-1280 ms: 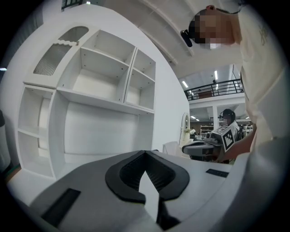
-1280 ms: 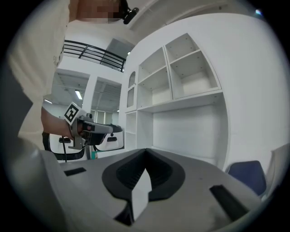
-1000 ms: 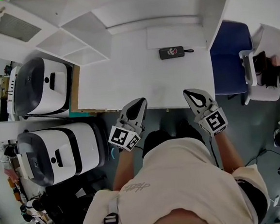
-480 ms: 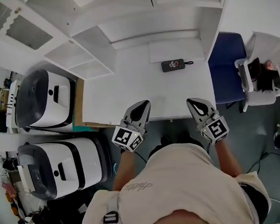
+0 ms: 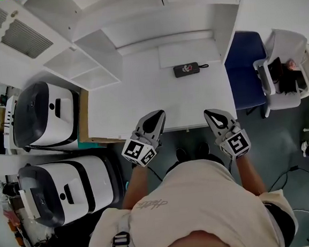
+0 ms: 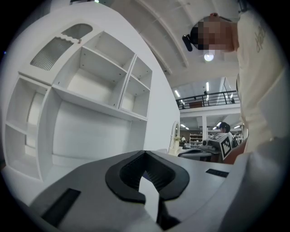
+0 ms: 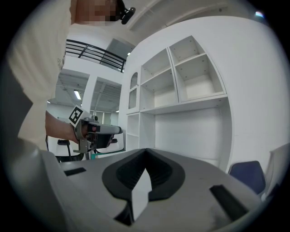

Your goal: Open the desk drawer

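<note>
White desk [image 5: 141, 94] with a big white shelf unit [image 5: 84, 62] along its back and left side is pretty much the whole scene from the head view. Left of the desk sit two chunky white-and-black machines [image 5: 41, 117] [image 5: 68, 184], and right of the desk there's a blue chair [image 5: 244, 69]. The person in a beige shirt [image 5: 199, 208] stands at the desk's front edge. As for the drawer, honestly I can't make it out; from above you only get the desk's front edge, no drawer face. The left gripper [image 5: 155, 115] and the right gripper [image 5: 214, 113] both poke over that front edge, well apart from each other, each with its marker cube [image 5: 139, 151] [image 5: 236, 144] on the side away from the desk. Both claws are pinched fully together with nothing in them: the left gripper view shows the tips meeting [image 6: 145, 154] against the shelves [image 6: 90, 90], and it's the same in the right gripper view [image 7: 146, 152]. Toward the back right of the desk lies a flat white sheet [image 5: 186, 53], and just in front of it a small black device [image 5: 185, 70].
</note>
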`<state>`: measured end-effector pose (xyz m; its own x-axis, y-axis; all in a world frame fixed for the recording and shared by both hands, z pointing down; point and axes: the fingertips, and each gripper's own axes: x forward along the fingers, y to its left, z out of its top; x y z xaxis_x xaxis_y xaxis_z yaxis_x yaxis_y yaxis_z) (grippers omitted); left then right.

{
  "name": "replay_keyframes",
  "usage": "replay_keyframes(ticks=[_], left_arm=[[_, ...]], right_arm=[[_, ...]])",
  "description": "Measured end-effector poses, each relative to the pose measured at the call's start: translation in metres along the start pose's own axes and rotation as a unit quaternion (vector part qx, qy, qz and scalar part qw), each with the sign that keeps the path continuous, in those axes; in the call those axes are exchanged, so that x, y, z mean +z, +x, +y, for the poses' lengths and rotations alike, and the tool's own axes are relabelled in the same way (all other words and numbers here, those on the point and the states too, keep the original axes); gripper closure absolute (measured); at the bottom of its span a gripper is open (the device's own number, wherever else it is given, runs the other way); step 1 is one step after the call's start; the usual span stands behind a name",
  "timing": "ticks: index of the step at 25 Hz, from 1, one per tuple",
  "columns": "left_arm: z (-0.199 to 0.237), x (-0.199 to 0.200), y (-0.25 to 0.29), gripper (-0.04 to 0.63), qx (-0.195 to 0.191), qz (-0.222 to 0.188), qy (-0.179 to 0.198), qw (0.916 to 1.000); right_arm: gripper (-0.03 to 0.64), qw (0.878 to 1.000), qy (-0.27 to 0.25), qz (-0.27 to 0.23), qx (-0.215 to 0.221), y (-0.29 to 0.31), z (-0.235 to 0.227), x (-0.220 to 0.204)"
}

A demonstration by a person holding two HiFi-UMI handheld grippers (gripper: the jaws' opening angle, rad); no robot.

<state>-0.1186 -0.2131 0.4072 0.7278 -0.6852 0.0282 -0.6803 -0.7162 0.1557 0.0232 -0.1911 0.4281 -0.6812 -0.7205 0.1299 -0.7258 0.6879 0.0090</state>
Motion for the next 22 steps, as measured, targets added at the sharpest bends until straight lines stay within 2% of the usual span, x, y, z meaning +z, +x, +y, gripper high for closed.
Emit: replay_keyframes(ticks=[2,9,16,21,22], left_arm=[[-0.001,-0.002,-0.003,0.595,0.002,-0.005,-0.013,0.9999],[-0.024,-0.022,-0.009,0.594,-0.008,0.023,0.005,0.9997],[-0.026,-0.018,-0.015,0.594,0.007,0.014,-0.003,0.9999],[-0.026,-0.015,-0.019,0.559,0.015,0.014,0.009,0.9998],[-0.026,-0.015,-0.019,0.531,0.016,0.015,0.012,0.9997]], right_arm=[[0.620,1.000,0.000,0.000,-0.001,-0.004,0.002,0.000],[0.620,1.000,0.004,0.001,-0.004,-0.019,0.010,-0.005],[0.620,1.000,-0.002,-0.001,-0.011,-0.027,0.011,0.000],[0.620,1.000,0.003,-0.003,-0.017,-0.035,0.011,-0.001],[0.620,1.000,0.003,-0.004,-0.017,-0.036,0.010,-0.001]])
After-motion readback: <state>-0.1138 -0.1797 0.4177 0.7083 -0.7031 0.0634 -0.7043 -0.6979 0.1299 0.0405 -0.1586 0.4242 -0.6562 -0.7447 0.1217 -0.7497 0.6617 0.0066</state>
